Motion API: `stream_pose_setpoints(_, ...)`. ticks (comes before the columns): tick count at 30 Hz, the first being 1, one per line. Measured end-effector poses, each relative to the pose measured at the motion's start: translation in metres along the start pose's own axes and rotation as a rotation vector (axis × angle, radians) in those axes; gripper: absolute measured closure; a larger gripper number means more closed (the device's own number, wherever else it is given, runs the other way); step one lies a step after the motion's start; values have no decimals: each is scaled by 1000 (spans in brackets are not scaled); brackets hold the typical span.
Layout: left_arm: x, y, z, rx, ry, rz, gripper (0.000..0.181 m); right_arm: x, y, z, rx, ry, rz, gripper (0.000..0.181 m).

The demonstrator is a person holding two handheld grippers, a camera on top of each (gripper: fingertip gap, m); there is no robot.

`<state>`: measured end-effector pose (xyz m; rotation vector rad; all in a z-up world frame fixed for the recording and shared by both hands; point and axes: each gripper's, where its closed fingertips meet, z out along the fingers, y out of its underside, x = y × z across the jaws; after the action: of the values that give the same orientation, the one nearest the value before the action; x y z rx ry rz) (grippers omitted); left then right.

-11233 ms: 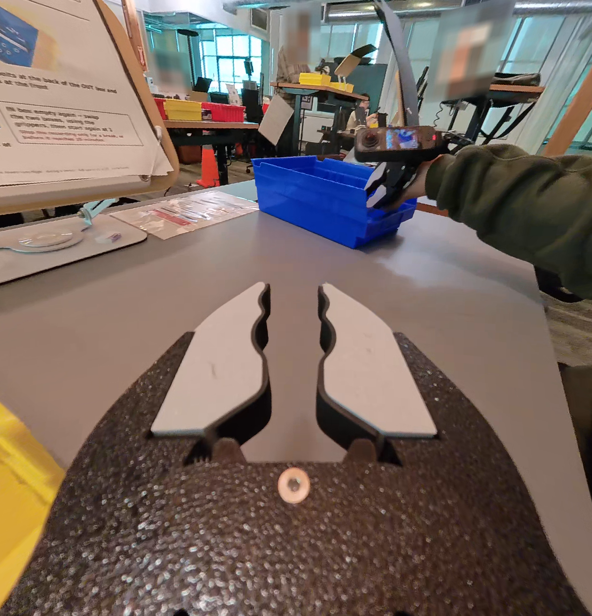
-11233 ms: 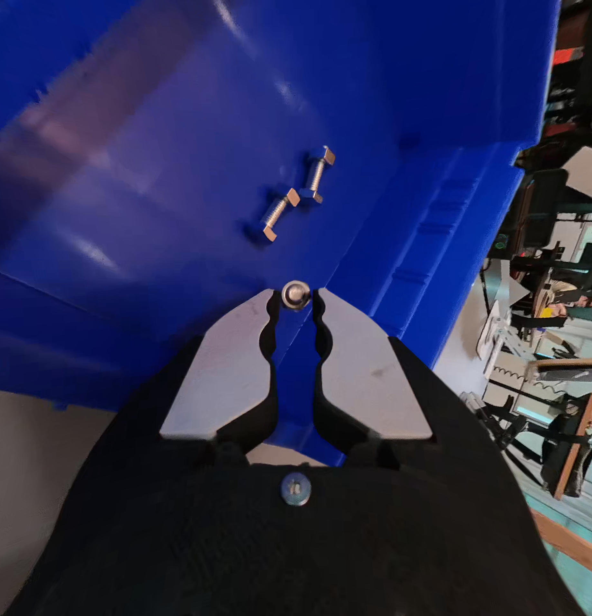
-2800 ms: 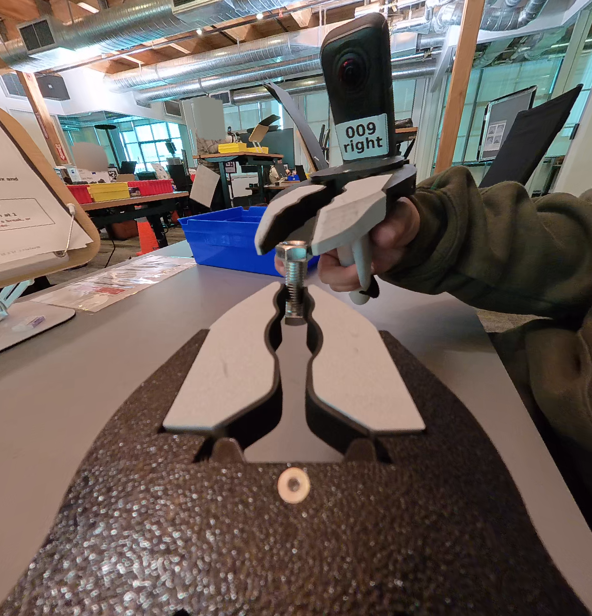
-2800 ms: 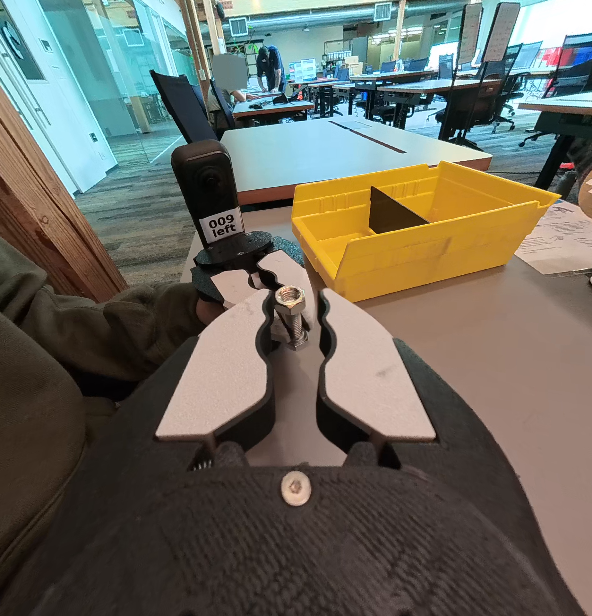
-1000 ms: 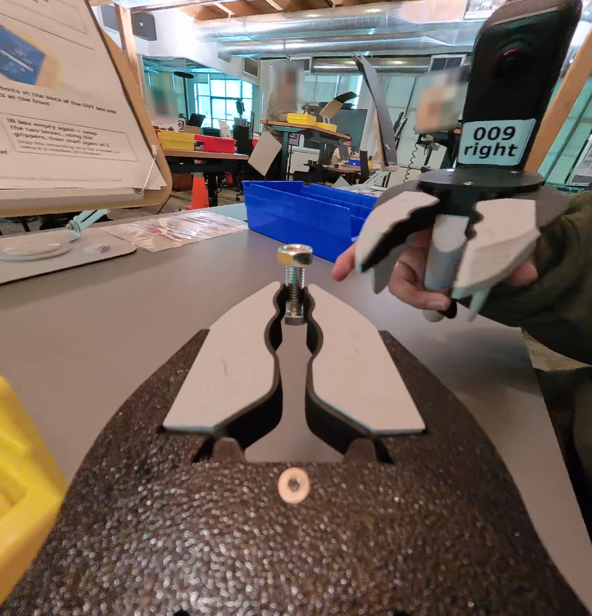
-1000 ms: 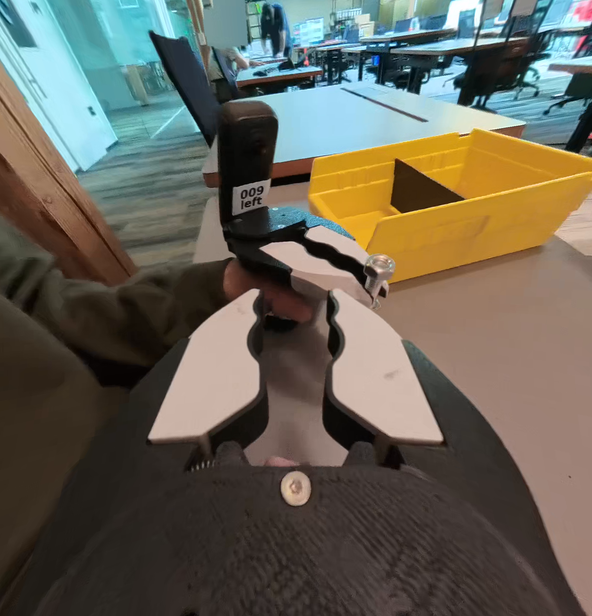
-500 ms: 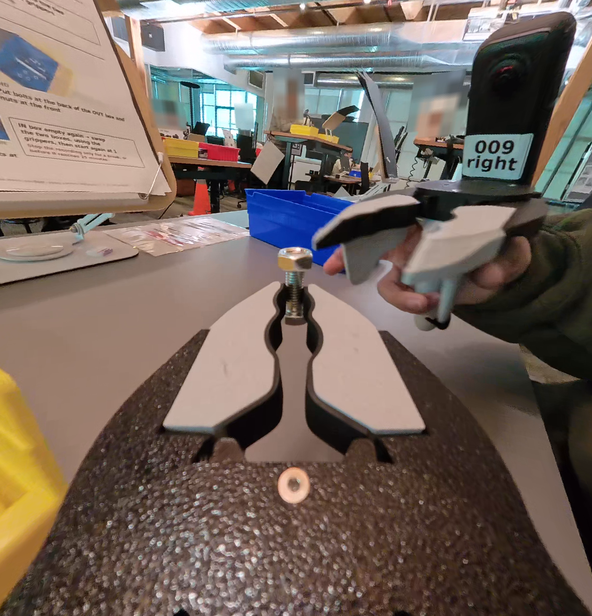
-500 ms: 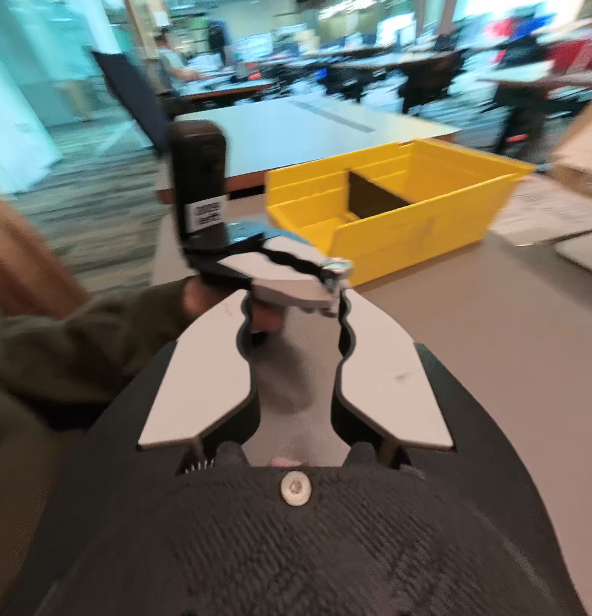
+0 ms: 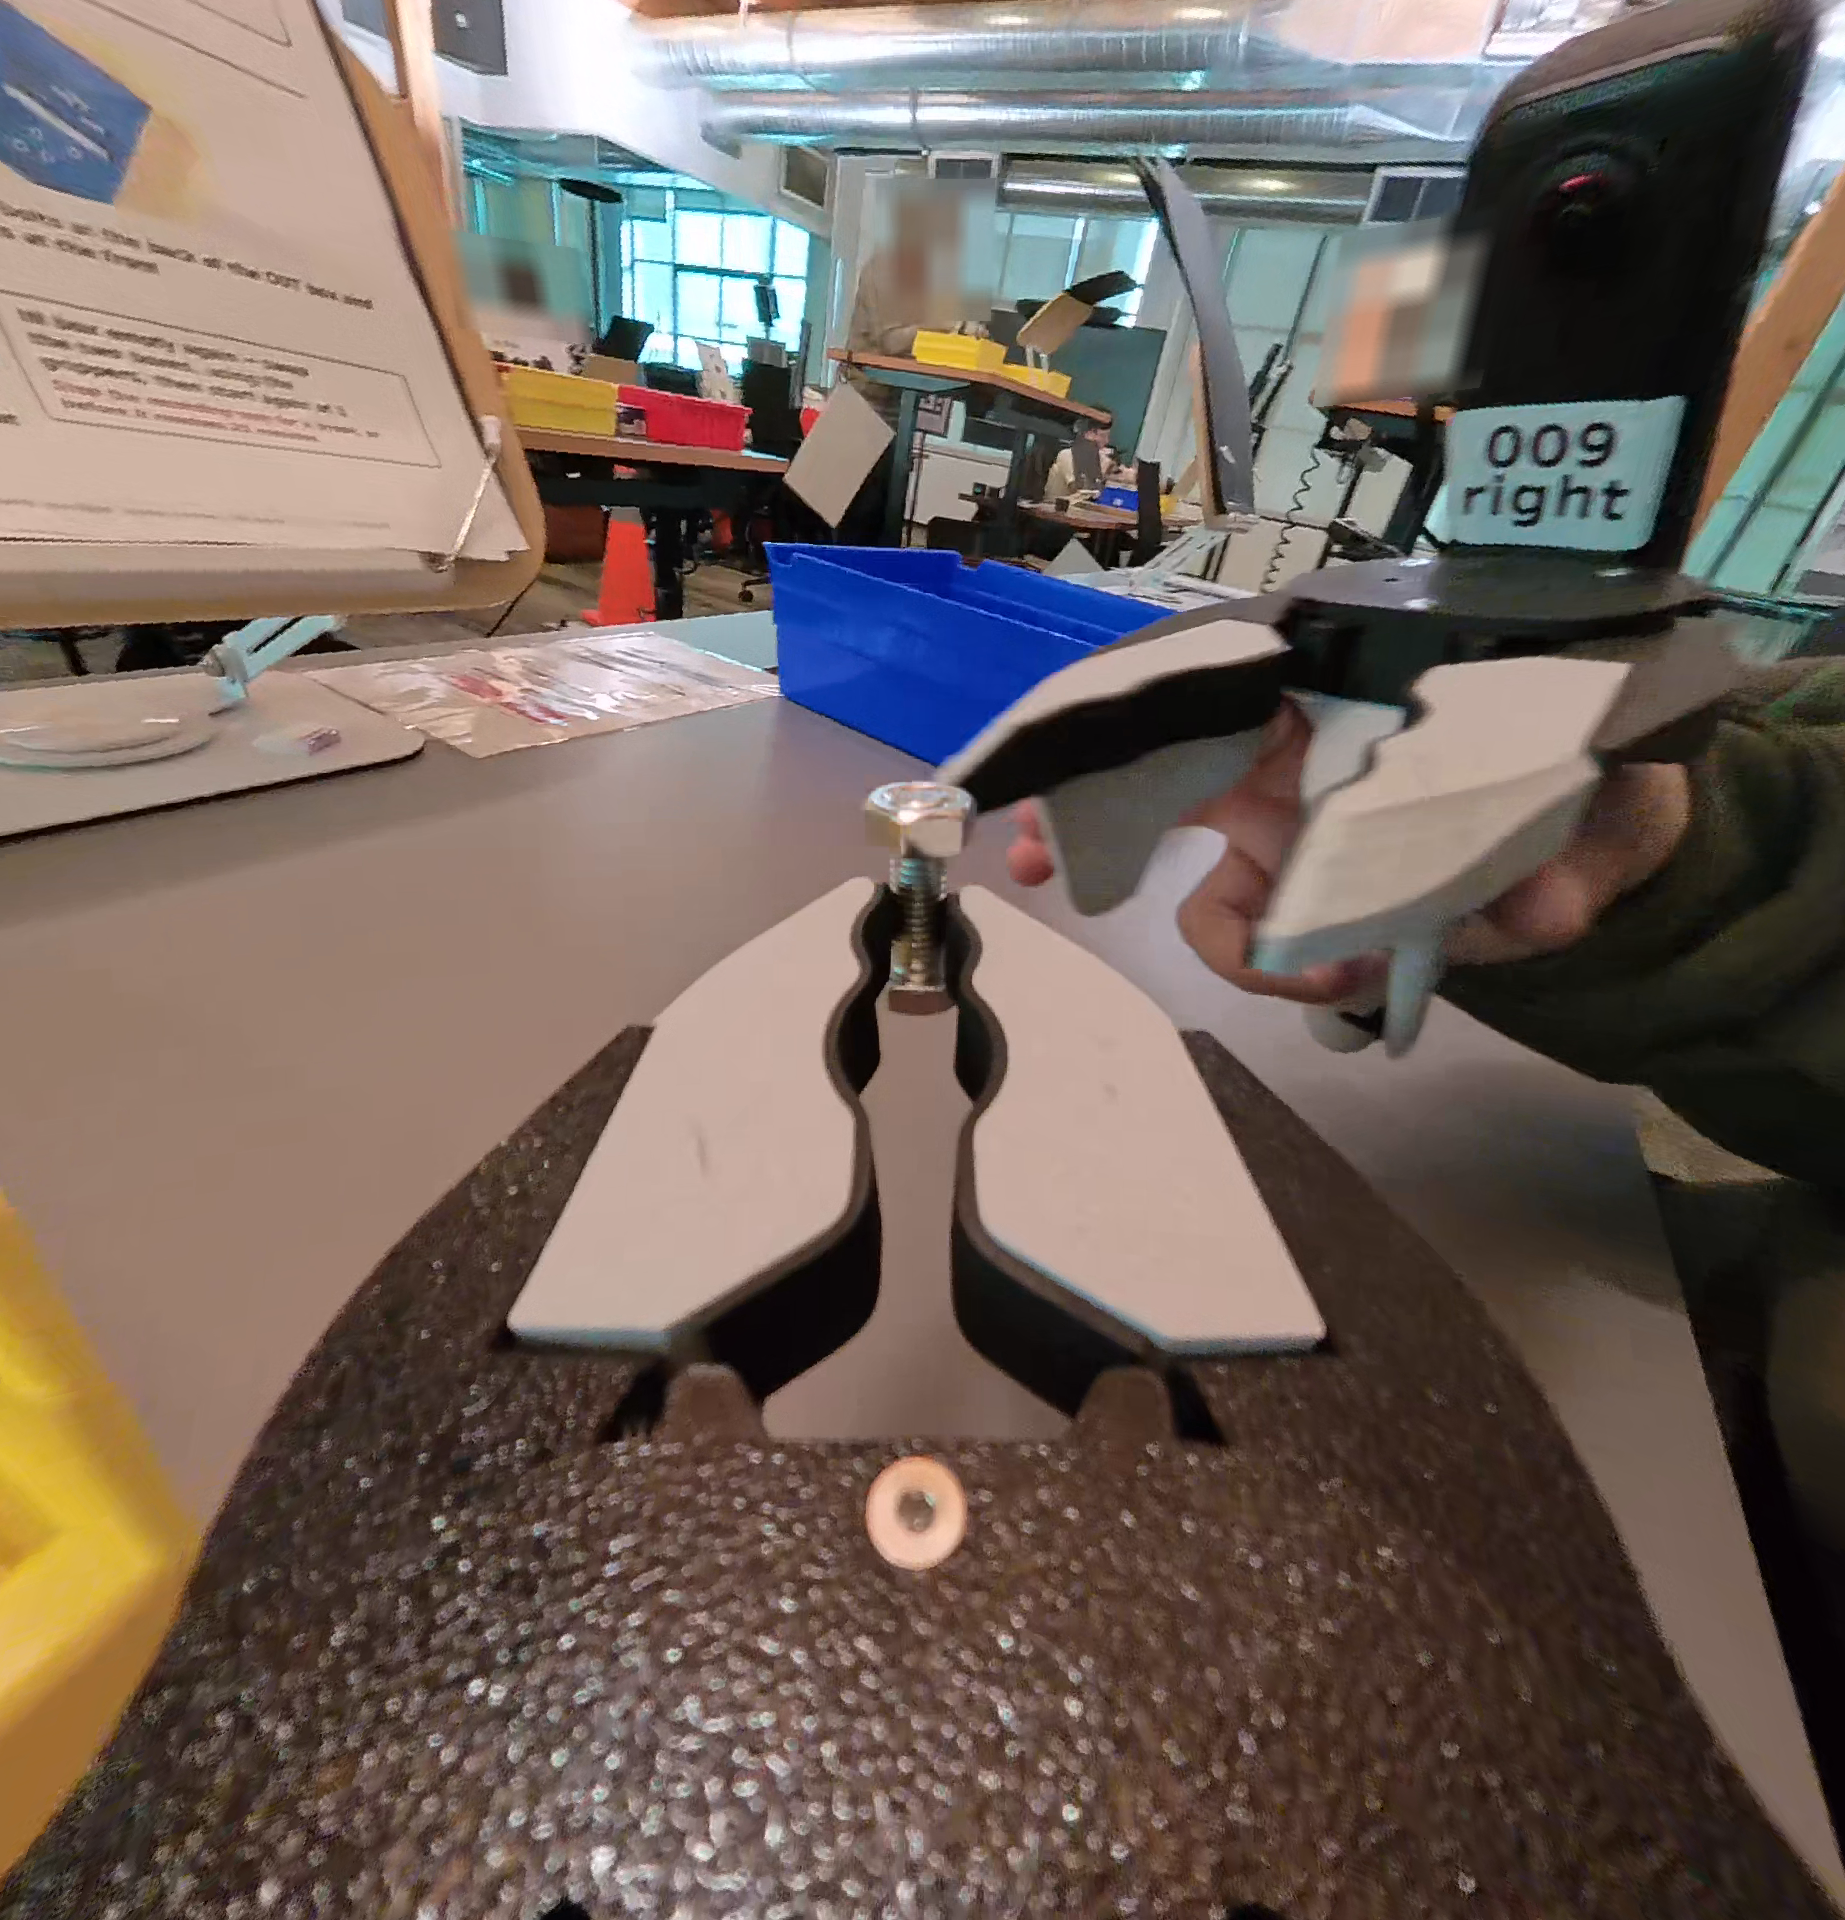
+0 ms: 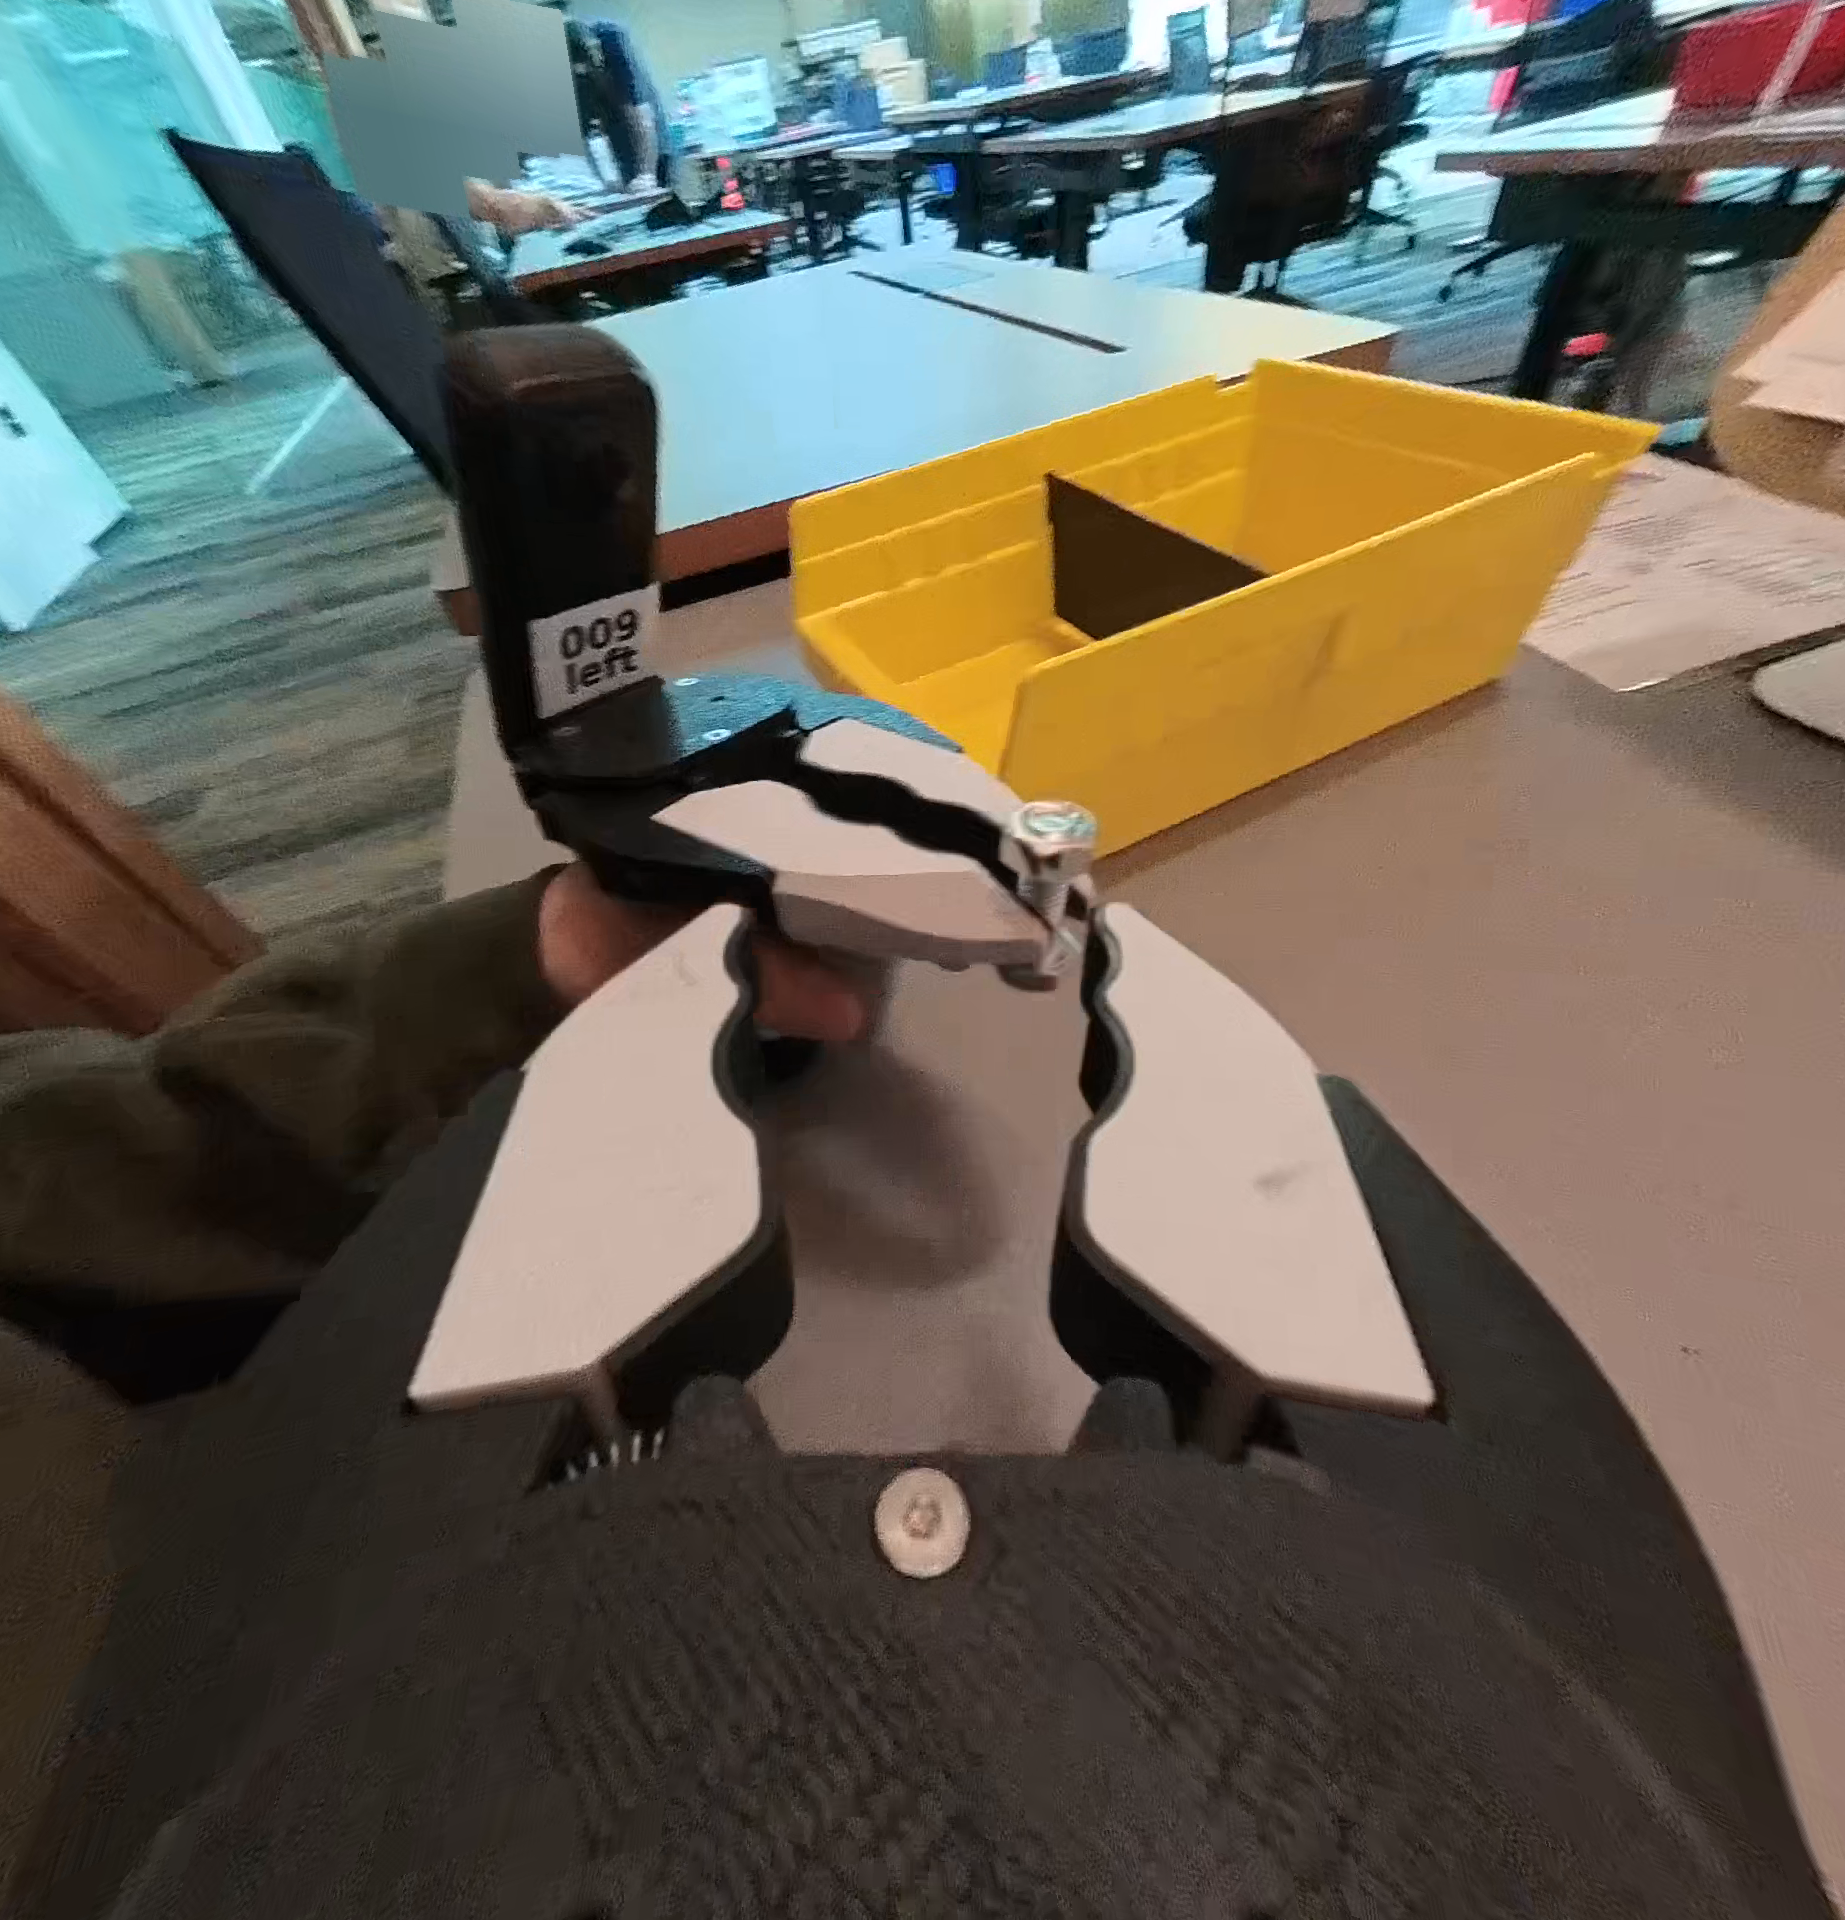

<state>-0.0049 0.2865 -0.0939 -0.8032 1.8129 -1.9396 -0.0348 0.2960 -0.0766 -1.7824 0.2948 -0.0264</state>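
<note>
My left gripper is shut on the lower shaft of a silver bolt and holds it upright above the grey table. A hex nut sits at the bolt's top. My right gripper is open and empty. In the left wrist view it comes in from the right, with one fingertip right beside the nut; I cannot tell if they touch. In the right wrist view the left gripper holds the bolt just ahead of my right fingertip.
A yellow bin with a black divider stands behind the left gripper; its corner shows at lower left. A blue bin sits farther back. A paper stand, its white base and a plastic bag lie at the left.
The right gripper let go of the bolt, pulled away to the right and opened wider. Over the last second it has swung back toward the nut. The left gripper keeps its hold.
</note>
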Motion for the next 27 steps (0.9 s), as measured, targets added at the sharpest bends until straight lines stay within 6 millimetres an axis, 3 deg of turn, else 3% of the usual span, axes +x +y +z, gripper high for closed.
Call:
stream_pose_setpoints(3, 11, 1, 5, -18, 52, 22, 172, 11, 0, 5, 8, 52, 52, 112)
stream_pose_setpoints(6, 1, 1, 3, -23, -20, 20, 172, -4, -1, 6, 8, -13, 56, 114)
stream_pose_setpoints(7, -7, 0, 0, -23, -64, 0, 173, -5, -1, 3, -2, -11, 33, 129)
stream_pose_setpoints(8, -13, 3, -3, -40, -93, -9, 173, -19, -1, -2, -6, -110, -1, 166)
stream_pose_setpoints(10, -17, 5, -6, -42, -104, -19, 173, -24, -11, -8, 37, -135, 4, 158)
stream_pose_setpoints(14, -8, -1, -2, -16, -57, -36, 172, 16, -15, -12, 60, 130, 5, 143)
stream_pose_setpoints(17, -3, 1, 1, -32, -34, -26, 172, 25, -8, -11, 39, 161, 58, 137)
stream_pose_setpoints(22, 4, 3, 5, -45, -7, 1, 172, 20, -4, -8, 23, 125, 64, 157)
stream_pose_setpoints(27, 7, 4, 7, -56, -1, 29, 172, 20, -3, -7, 16, 123, 67, 163)
